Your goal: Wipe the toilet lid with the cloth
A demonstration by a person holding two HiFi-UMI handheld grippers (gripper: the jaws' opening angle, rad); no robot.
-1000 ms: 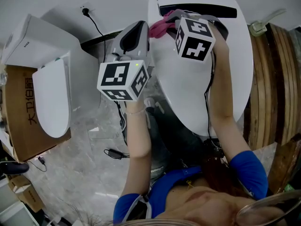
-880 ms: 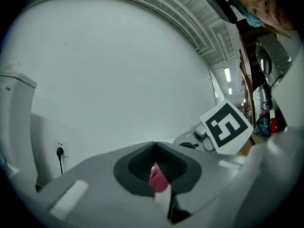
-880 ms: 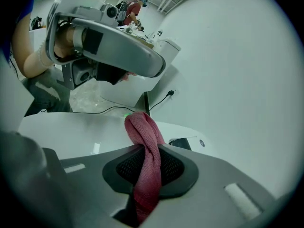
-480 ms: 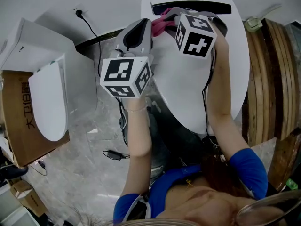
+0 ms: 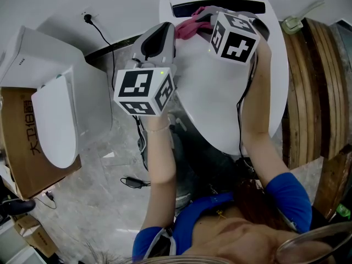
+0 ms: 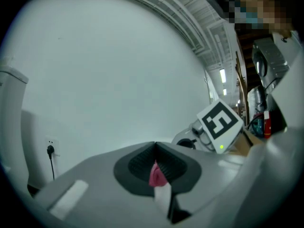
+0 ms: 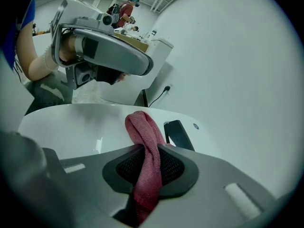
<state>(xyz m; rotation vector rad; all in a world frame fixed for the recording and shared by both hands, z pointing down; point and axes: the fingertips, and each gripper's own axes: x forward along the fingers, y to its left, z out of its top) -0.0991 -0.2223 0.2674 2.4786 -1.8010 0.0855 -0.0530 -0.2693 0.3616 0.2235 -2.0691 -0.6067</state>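
Cloth (image 7: 141,129) looks soft, light and floppy. Your right gripper (image 7: 151,167) is clamped on its bunched middle, and your left gripper (image 6: 156,167) is closed on a corner.

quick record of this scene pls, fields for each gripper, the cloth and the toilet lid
left hand-held gripper: jaws together, a small pink bit at their seam, unclear what
right hand-held gripper: shut on the cloth
cloth: pink, bunched, sticking out past the jaws over the lid's rear
toilet lid: white, closed
contact: whether the cloth touches the lid cannot be told
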